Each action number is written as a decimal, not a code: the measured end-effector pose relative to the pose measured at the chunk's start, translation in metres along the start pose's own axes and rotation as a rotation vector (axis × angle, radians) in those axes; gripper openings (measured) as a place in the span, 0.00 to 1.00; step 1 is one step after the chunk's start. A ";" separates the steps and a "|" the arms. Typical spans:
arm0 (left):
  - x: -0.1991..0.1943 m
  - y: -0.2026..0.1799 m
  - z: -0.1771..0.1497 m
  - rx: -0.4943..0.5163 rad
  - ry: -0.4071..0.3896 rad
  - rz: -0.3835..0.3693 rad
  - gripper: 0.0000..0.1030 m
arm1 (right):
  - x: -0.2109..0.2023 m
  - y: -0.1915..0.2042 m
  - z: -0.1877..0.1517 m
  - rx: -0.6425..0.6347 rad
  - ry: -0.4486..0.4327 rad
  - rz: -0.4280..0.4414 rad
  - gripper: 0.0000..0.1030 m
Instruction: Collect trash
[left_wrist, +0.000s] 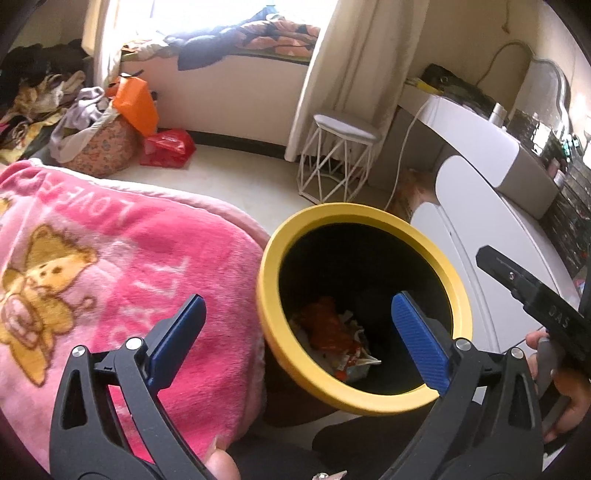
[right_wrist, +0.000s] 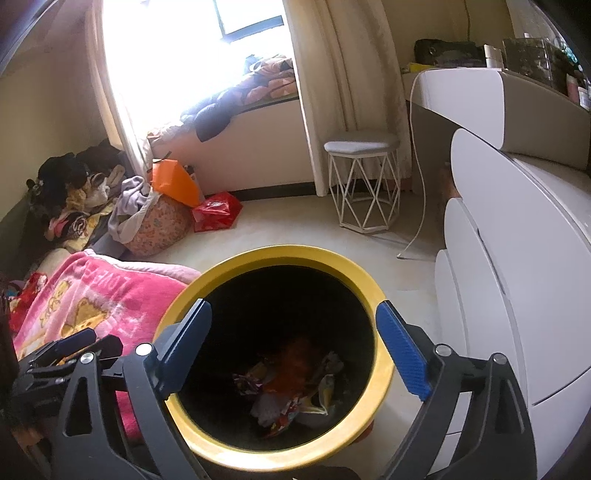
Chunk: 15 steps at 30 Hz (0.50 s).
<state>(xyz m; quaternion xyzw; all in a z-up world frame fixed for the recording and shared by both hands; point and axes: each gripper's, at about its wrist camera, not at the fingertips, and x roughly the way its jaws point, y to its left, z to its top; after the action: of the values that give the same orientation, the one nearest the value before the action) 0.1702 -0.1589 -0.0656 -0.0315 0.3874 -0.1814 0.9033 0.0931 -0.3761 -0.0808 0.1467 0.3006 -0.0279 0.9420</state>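
Trash (right_wrist: 291, 384) inside yellow-rimmed bin (right_wrist: 384, 373); left claw (left_wrist: 299, 332), right claw (right_wrist: 295, 343) both released, empty.

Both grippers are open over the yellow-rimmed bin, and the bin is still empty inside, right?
Not quite. The bin is not empty: crumpled wrappers lie at its bottom, as the right wrist view shows. The rest holds: the left gripper and the right gripper are both open over the yellow-rimmed bin.

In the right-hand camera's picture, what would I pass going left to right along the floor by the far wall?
Clothes pile → orange bag → red bag → white stool → white dresser.
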 end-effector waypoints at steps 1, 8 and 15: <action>-0.003 0.002 0.000 -0.003 -0.006 0.007 0.90 | -0.001 0.002 0.000 -0.003 -0.002 0.002 0.87; -0.029 0.018 -0.003 -0.024 -0.042 0.048 0.90 | -0.018 0.022 -0.004 -0.030 -0.043 0.032 0.90; -0.058 0.034 -0.012 -0.030 -0.096 0.112 0.90 | -0.035 0.043 -0.012 -0.058 -0.096 0.066 0.94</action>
<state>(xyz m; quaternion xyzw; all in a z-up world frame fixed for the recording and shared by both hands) 0.1345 -0.1059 -0.0407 -0.0318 0.3472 -0.1231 0.9291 0.0639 -0.3332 -0.0585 0.1277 0.2508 0.0046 0.9596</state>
